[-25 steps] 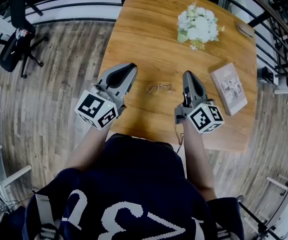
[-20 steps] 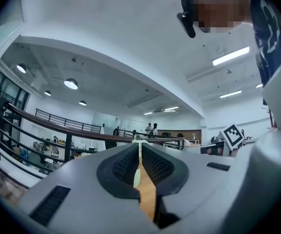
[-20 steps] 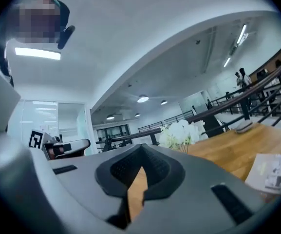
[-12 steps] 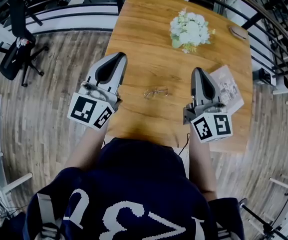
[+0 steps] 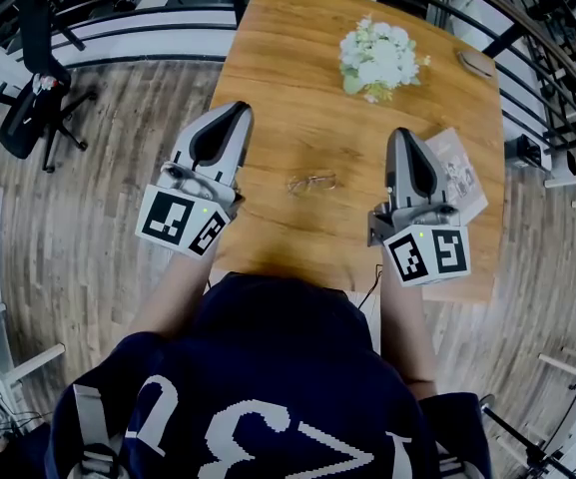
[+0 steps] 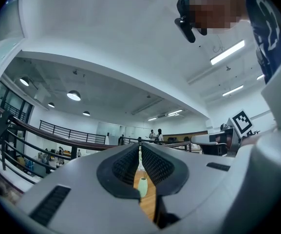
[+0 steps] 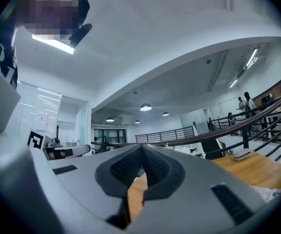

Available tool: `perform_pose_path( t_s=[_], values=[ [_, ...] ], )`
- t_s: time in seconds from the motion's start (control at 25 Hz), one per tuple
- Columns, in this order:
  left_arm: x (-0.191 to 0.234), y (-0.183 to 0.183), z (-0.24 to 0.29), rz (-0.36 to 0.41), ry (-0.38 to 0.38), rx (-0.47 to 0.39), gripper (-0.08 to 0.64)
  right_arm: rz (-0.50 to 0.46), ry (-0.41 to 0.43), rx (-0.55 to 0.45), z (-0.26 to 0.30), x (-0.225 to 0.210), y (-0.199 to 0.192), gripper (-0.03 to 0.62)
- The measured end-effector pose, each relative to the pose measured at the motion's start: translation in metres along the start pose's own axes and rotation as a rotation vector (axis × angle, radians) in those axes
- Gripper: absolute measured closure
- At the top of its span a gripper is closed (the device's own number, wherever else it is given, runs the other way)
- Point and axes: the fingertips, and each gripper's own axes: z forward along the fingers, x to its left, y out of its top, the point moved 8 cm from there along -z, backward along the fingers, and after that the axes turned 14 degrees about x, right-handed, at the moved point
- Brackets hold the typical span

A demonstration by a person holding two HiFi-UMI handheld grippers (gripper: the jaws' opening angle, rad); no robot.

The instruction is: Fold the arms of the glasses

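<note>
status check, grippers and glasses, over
Left gripper shut, empty. Right gripper shut, empty. Glasses on table between them, untouched. Book and flowers clear of glasses.

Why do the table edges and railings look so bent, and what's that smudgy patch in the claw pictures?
Head view: a wide-angle lens bows every straight line, table edges included; the glasses are sharp but tiny. Left gripper view: fisheye curving, dark corners, a mosaic patch added over a face. Right gripper view: the same, with the right claw looming large.

I now have the left gripper and right gripper spread wider than a second ago, both farther from the glasses; the right one edges slightly lower.
</note>
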Motion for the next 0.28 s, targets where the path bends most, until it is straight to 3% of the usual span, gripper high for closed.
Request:
perform_pose_path(
  t_s=[0.28],
  values=[
    [0.0002,-0.0013,0.0007,-0.002,0.003,0.004,0.531,-0.012,0.006,-0.015,-0.0008,0.0016,0.0063,0.569]
  ],
)
